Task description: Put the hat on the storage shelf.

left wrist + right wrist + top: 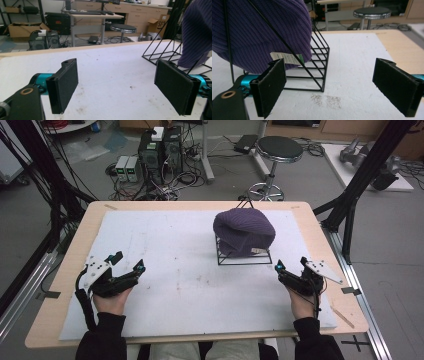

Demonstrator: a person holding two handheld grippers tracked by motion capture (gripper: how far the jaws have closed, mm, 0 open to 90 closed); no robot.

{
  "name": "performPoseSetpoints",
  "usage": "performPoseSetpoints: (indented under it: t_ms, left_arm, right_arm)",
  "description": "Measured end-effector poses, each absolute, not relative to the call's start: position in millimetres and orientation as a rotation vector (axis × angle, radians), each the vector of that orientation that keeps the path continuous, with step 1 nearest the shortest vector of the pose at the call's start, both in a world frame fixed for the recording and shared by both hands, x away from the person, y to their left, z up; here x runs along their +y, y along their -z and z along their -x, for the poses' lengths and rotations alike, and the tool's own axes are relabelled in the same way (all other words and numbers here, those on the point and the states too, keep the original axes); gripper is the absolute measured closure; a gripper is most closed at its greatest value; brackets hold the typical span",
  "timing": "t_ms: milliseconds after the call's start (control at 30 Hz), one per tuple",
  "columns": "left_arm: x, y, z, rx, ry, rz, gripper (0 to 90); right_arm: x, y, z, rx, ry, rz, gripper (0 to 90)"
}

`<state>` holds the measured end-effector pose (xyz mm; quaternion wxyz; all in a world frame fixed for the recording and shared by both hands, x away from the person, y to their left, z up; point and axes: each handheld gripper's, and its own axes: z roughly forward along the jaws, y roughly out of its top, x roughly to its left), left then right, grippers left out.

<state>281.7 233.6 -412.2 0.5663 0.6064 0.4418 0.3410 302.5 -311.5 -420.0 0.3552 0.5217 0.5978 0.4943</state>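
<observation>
Seemingly before any contact had been made, a purple knit hat (244, 232) sat draped over a black wire rack (243, 257) at about one o'clock on the white board (165, 285) covering the wooden table (320, 240), untouched by either tool. Judging from the layout, the work in hand was the approach: the hat looked like the target, and nothing had yet been gripped.

At about eight o'clock on the board, the left gripper (129, 261) rested low in the person's left hand (111, 299), its jaws spread wide with nothing between them (the left gripper view showed bare board between the pads (65, 86), with the hat (196, 32) off at two o'clock). At about four o'clock, the right gripper (291, 266) lay in the right hand (301, 304), likewise gaping and empty, its nose pointing toward the rack and sitting near it but apart.

From the right gripper view, the hat (262, 30) bulged over the rack (319, 67) at eleven o'clock, a white label (285, 58) showing at its lower edge. The next move would probably call for the right gripper to advance and rise toward the hat's lower edge, closing on soft fabric rather than wire. Both forearms entered from six o'clock, sleeves dark, wrists held level.
</observation>
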Motion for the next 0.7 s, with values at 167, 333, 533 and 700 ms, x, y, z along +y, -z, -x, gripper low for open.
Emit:
performPoseSetpoints:
  t_ms: [167, 333, 533, 700]
  left_arm:
    - [237, 424, -278, 1.074, -0.85, -1.411, 20.2]
    - [242, 437, -272, 1.17, -0.892, -1.368, 20.6]
    - [244, 442, -270, 1.209, -0.975, -1.36, 19.2]
    - [243, 442, -271, 1.195, -0.974, -1.346, 19.2]
  right_arm:
    - [-308, 423, -299, 1.52, -1.283, -1.23, 11.0]
    - [-306, 427, -298, 1.448, -1.242, -1.221, 11.0]
    - [-308, 435, -302, 1.42, -1.198, -1.245, 11.1]
    - [-306, 435, -301, 1.415, -1.187, -1.233, 11.1]
